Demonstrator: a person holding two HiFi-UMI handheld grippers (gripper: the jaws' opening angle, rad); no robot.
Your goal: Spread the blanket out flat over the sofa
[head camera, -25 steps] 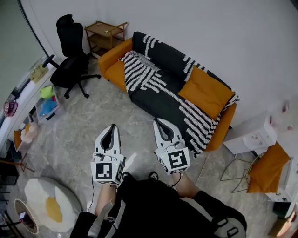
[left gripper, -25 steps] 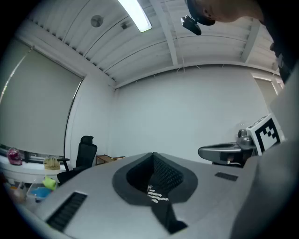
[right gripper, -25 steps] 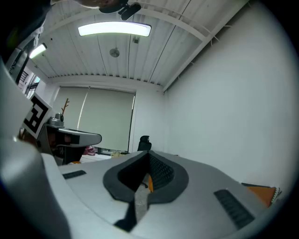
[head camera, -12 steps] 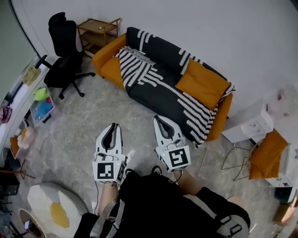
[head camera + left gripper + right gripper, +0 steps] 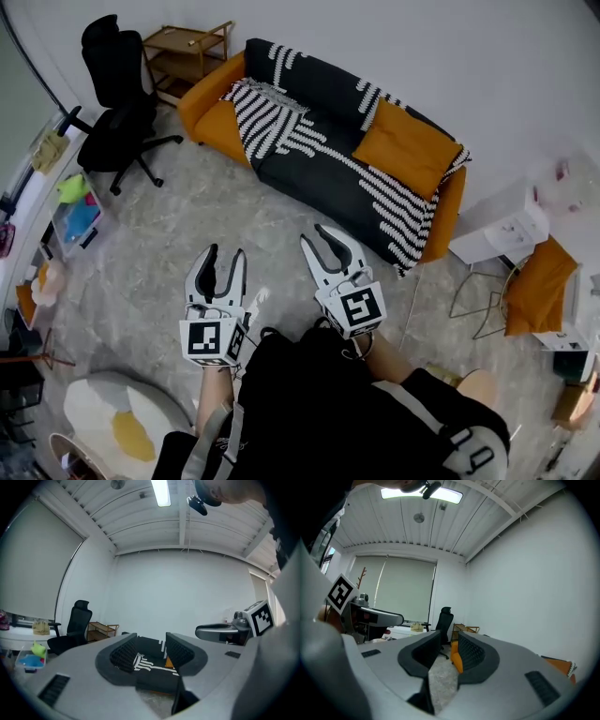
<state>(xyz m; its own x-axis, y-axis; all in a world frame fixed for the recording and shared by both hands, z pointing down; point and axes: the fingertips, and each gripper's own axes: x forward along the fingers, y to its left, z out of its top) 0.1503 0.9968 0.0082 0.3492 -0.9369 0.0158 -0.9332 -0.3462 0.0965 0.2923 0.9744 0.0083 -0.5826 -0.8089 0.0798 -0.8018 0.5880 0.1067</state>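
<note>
Low over the floor [image 5: 169, 234], well apart from the sofa [image 5: 211, 108]: left hand-held gripper [image 5: 223, 258] and right hand-held gripper [image 5: 323, 242], jaws opening, nothing between. Striped blanket [image 5: 319, 159] draped across sofa seat and back.

White left gripper [image 5: 224, 255] and white right gripper [image 5: 319, 236]: jaws, closed together a second earlier, now opening, nothing between them.

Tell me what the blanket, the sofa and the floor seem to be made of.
Blanket: soft woven or knitted textile, matte; it drapes and folds over itself. Sofa: padded orange upholstery, probably fabric; no shine shows. Floor: hard tile or stone-look surface, smooth, grey with marbled veining.
</note>
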